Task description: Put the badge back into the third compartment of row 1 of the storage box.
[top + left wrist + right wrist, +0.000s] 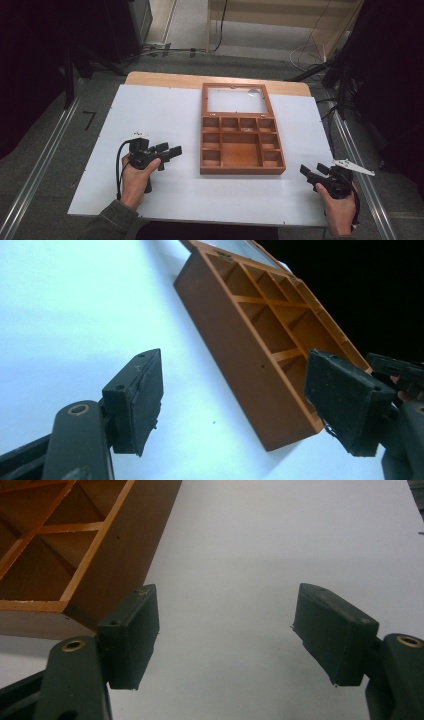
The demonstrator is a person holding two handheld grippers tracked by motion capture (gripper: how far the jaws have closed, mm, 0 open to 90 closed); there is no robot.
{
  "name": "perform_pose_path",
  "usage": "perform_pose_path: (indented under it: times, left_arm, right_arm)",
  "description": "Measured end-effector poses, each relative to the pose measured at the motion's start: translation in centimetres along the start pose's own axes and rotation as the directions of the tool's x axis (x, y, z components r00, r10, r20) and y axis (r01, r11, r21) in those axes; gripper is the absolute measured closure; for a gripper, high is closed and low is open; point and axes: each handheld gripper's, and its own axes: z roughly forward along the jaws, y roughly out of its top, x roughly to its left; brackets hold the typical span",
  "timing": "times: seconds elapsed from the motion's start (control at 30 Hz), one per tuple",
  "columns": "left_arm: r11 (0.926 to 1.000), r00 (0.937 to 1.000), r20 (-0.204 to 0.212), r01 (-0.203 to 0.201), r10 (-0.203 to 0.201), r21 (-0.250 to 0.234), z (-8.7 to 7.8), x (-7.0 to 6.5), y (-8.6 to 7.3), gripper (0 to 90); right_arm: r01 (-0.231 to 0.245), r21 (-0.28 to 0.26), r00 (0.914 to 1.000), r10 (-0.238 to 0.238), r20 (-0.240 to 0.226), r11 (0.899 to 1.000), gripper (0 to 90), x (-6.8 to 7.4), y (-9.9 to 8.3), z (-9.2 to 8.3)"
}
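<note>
A brown wooden box (242, 150) with several empty compartments lies in the middle of the white table sheet (150, 110), its glass lid (236, 99) folded back flat behind it. To the left of the box, my left gripper (170, 152) points at its side with jaws wide apart and nothing between them. In the left gripper view the box (240, 340) stands just ahead of the gripper (245, 400). My right gripper (314, 171) rests near the table's right front corner, open and empty; its own view has the box corner (75, 555) at upper left.
The white sheet covers a wooden table (165, 79) with bare wood at the far edge. Metal rails (45, 155) run along both sides on the grey floor. Cables (305, 55) lie beyond the far end.
</note>
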Motion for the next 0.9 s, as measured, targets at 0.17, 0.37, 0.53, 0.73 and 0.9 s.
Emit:
perform_pose_path:
  times: [0.17,0.37,0.53,0.73,0.9]
  left_arm:
    - [1.0000,0.9999,-0.014,0.008,-0.008,-0.006,-0.7,0.5,-0.3,24.1]
    - [0.9998,0.9993,-0.033,0.015,-0.015,-0.010,-1.4,1.1,-0.7,24.0]
    - [0.9998,0.9988,-0.045,0.016,-0.017,-0.014,-1.9,1.4,-0.9,24.0]
    - [0.9994,0.9975,-0.065,0.027,-0.029,-0.021,-2.5,2.0,-1.4,24.0]
    - [0.9991,0.9962,-0.079,0.033,-0.035,-0.027,-3.2,2.6,-1.5,24.0]
  right_arm:
    - [0.000,-0.001,1.0000,0.000,-0.001,1.000,24.1,0.0,0.0,0.0]
    - [0.000,-0.001,1.0000,0.000,0.000,1.000,24.1,0.0,0.0,0.0]
    - [0.001,0.000,1.0000,-0.001,0.001,1.000,24.1,0.0,0.0,0.0]
    - [0.002,0.001,1.0000,-0.002,0.002,1.000,24.1,0.0,0.0,0.0]
    - [0.002,0.002,1.0000,-0.002,0.001,1.000,24.1,0.0,0.0,0.0]
